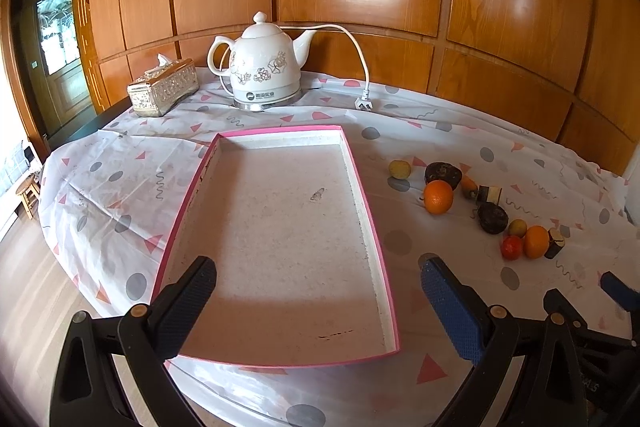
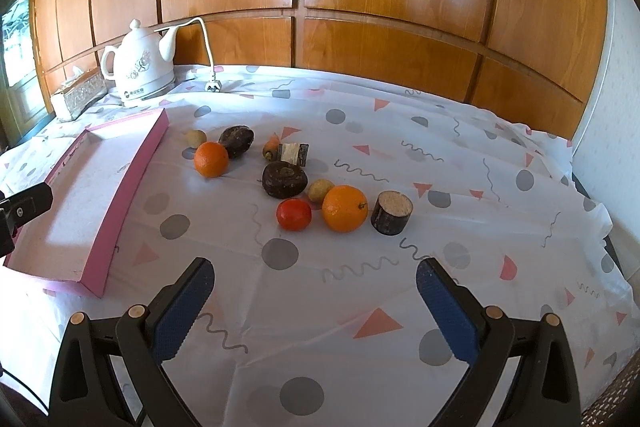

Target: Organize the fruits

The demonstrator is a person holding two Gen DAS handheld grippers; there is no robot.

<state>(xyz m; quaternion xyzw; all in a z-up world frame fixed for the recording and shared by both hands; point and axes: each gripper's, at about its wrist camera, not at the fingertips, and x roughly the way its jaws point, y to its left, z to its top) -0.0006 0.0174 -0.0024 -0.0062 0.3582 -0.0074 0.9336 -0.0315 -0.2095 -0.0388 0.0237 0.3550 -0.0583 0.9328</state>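
A shallow pink-rimmed tray lies on the table with nothing in it; it also shows in the right wrist view. To its right lie several fruits: two oranges, a red tomato, two dark round fruits, two small yellowish fruits, a small carrot and dark cut stalk pieces. My left gripper is open over the tray's near end. My right gripper is open, in front of the fruits and apart from them.
A white electric kettle with its cord and plug stands at the back by the wooden wall. A silver tissue box sits left of it. The patterned tablecloth hangs over the table's left edge.
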